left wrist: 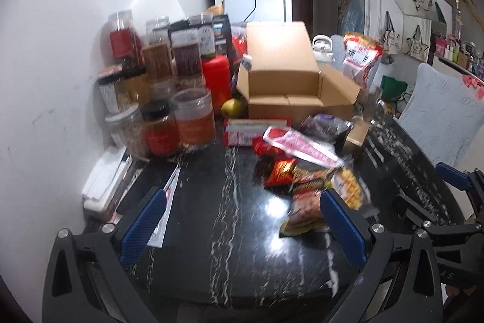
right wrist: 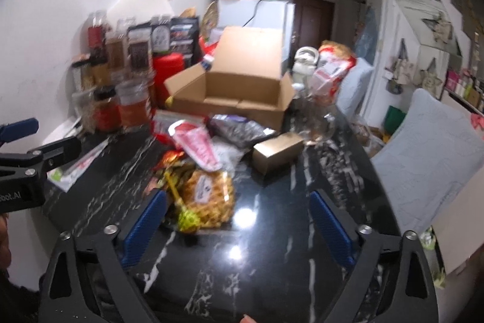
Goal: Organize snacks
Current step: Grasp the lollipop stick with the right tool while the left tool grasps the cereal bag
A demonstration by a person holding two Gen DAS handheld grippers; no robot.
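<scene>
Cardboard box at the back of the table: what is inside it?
The cardboard box stands open with its lid up. Only bare brown inner walls show, with no snacks visible. Its front wall hides the floor of the box, so anything lying flat there cannot be seen.

A: Left wrist view position?
B: Low over the black marble bench (left wrist: 230,202), tilted downward, facing the open cardboard box (left wrist: 287,80).
A: Right wrist view?
B: Alongside, same heading, equally near. Both views share the box, the snack packets (right wrist: 208,192) and the jars (left wrist: 193,117).
</scene>
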